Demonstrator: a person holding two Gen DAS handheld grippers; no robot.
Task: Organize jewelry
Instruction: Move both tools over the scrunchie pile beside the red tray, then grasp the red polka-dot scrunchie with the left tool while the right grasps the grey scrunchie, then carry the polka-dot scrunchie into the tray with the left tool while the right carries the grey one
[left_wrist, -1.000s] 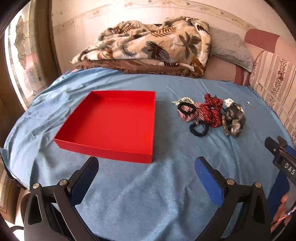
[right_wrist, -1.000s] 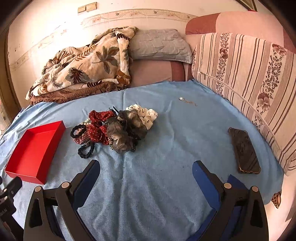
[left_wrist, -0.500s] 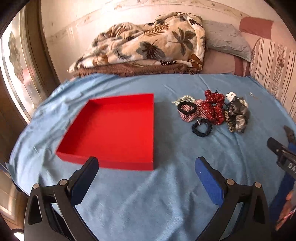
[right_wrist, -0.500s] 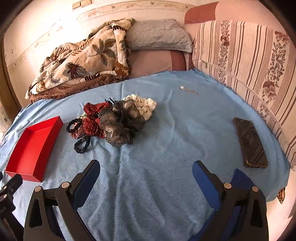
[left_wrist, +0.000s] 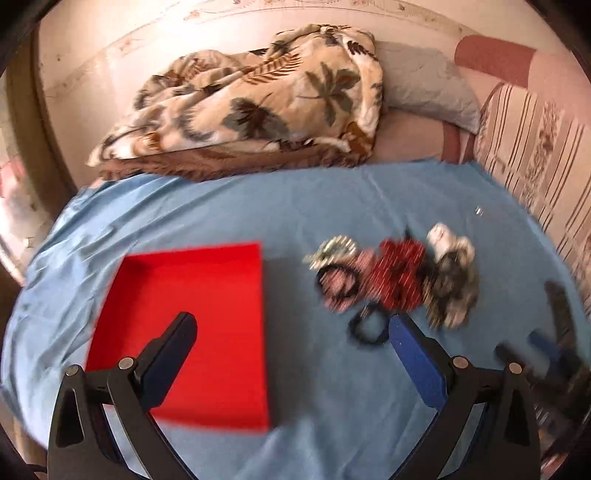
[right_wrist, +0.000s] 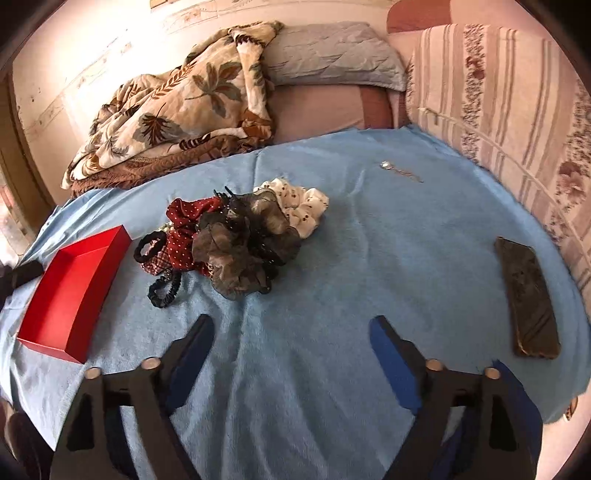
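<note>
1. Right wrist view: right gripper (right_wrist: 291, 328) jaws closing, nothing between them, over bare blue sheet (right_wrist: 332, 295).
2. Scrunchie pile (right_wrist: 236, 236) ahead-left on the sheet; red box (right_wrist: 70, 291) left of it, apart.
3. Chain (right_wrist: 400, 171) far right, alone; phone (right_wrist: 528, 299) near the sheet's right edge.
4. Left wrist view, blurred: left gripper (left_wrist: 291, 325) jaws wide apart, holding nothing.
</note>
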